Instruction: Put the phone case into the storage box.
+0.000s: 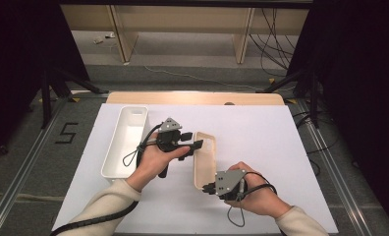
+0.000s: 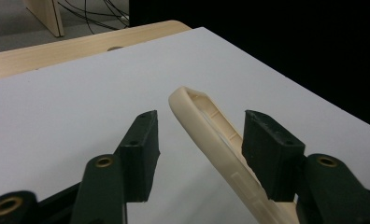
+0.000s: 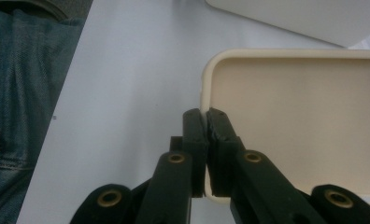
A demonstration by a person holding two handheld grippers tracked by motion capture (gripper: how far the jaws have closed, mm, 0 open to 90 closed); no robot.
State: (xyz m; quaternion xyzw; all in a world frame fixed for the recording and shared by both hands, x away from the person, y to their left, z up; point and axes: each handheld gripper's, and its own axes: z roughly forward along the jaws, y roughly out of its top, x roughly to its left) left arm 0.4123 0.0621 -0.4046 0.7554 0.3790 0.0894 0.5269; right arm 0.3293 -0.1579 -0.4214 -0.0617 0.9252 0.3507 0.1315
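Cream lid point(image 1: 205, 158) lies near the middle of the tabletop point(image 1: 261, 132), its near rim pinched between the closed jaws of the right gripper point(image 1: 208, 187); the left gripper point(image 1: 197, 146) straddles its far rim, jaws half open, gripping nothing; white bin point(image 1: 125, 140) toward the left edge

White bin point(image 1: 125, 140) left of lid point(image 1: 206, 160)

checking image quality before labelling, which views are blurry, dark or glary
High view: evenly lit white table sheet, black surroundings, lid sharp. Left gripper view: close fingers soft, lid rim fairly crisp, dark backdrop. Right gripper view: dim, fingers blurred against the lid; no glare.
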